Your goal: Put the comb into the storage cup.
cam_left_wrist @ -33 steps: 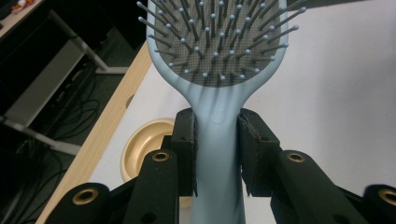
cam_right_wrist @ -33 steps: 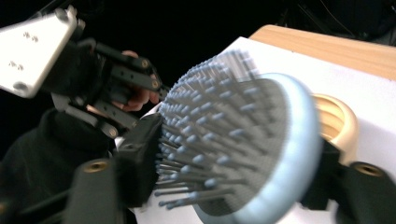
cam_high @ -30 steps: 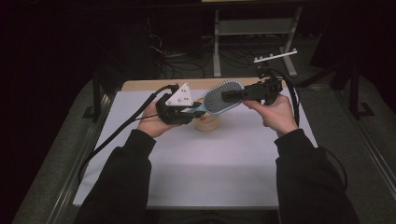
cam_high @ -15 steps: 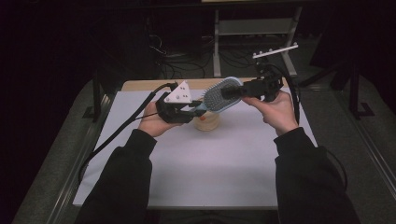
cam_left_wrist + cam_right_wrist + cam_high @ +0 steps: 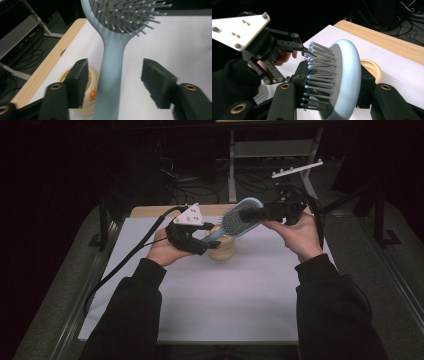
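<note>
A handover of the pale blue plastic paddle hairbrush [image 5: 240, 220] with grey ball-tipped bristles is judged to be in hand. The brush is held in the air above the bench [image 5: 200, 310], which is covered by a white sheet, its head toward the right and its handle toward the left.

The head is clamped by the right hand-held gripper [image 5: 334, 92]: in the right gripper view one black pad is pressed into the bristle face and the other against the smooth back. The jaws of the left hand-held gripper [image 5: 113, 82] have just been opening; in the left gripper view the brush handle is seen running between the two pads [image 5: 157, 85], with a clear gap on each side, so the handle is no longer gripped.

The transfer is therefore judged nearly done. The next move would call for the left hand-held gripper to be drawn back along the handle without knocking it, while the grip on the head is kept firm, since the bristles may yield under the pad.

Beneath the handle a round cream-coloured container [image 5: 221, 249] with a small orange spot on its side is stood on the sheet. Its contents cannot be made out.
</note>
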Motion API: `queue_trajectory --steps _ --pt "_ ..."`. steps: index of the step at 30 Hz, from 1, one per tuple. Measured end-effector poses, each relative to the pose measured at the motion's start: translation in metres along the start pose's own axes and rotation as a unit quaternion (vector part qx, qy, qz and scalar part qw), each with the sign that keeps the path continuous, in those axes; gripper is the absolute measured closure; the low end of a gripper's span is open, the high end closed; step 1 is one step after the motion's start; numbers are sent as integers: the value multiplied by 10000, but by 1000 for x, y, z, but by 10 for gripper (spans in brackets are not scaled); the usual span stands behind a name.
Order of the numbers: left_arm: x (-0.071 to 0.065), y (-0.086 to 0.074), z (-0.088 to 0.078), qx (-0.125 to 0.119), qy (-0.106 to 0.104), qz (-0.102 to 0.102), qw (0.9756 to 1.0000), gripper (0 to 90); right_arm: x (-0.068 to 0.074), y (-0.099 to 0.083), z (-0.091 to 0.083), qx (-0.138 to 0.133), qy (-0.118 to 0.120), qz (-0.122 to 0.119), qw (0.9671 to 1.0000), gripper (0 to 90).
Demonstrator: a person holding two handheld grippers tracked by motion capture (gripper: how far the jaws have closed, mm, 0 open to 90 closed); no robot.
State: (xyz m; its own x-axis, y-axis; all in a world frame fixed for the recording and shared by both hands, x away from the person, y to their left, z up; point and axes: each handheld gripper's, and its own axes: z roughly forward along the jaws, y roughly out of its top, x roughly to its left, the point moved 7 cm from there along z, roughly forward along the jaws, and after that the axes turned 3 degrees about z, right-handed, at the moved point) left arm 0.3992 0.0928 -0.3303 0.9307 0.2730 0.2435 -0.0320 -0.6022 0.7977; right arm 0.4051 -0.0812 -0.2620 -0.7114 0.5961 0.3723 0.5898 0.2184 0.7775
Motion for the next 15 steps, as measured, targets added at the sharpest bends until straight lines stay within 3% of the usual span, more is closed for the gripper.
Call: queue_trajectory --steps 3,10,15 --pt "0 2 -3 -94 -223 -89 9997 239 0 3 -3 -35 -64 -50 10000 542" --pt "1 3 -6 -215 -278 -296 9989 0 1 11 -11 -112 -184 -127 9997 545" --pt "10 -6 -16 -282 -178 -483 9983 0 0 22 -20 -190 -336 -167 9991 545"
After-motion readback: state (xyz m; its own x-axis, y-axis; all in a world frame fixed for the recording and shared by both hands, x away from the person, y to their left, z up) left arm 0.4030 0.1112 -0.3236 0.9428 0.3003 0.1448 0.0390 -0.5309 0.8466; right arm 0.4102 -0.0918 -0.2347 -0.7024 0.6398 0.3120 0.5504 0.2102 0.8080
